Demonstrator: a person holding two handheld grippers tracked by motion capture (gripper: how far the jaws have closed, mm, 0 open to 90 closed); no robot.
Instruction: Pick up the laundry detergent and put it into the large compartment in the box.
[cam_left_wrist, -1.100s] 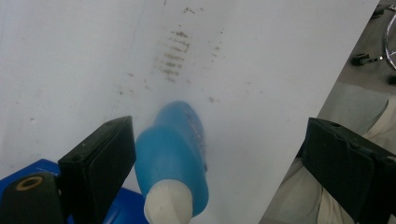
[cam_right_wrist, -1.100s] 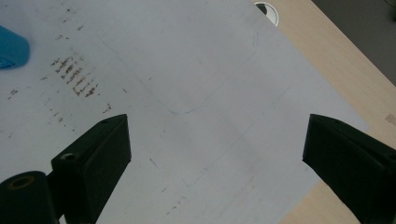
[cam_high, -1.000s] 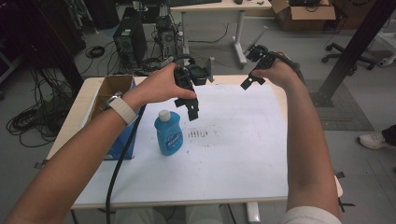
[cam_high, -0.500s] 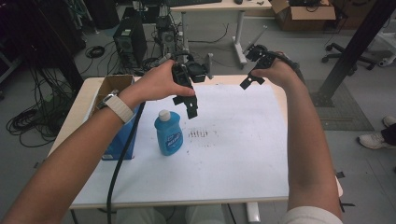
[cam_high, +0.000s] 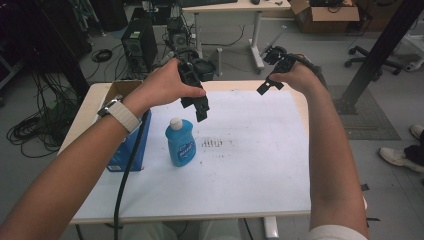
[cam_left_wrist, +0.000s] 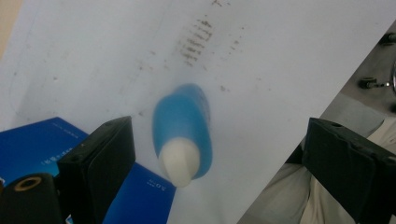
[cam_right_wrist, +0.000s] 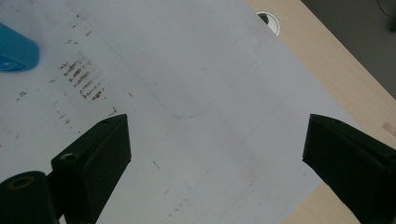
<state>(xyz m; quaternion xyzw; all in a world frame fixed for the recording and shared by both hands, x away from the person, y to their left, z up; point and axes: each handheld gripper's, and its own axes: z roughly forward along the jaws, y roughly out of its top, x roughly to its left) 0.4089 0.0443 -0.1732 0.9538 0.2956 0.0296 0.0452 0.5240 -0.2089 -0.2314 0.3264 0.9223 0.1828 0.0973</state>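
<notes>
A white sheet (cam_high: 260, 165) covers most of the worktop (cam_high: 92, 102), with pale wood showing along the left and far edges. There's a patch of dark smudged marks (cam_high: 212, 143) near the middle of the sheet, clear too in the left gripper view (cam_left_wrist: 196, 44). A blue box (cam_high: 129, 145) stands at the left edge of the sheet, with an open cardboard box (cam_high: 122, 87) just behind it. Beyond the worktop, computer towers (cam_high: 137, 45) sit on the grey floor amid tangled cables (cam_high: 30, 132). A second table (cam_high: 235, 6) stands farther back, an office chair's base (cam_high: 362, 52) off to the right.
</notes>
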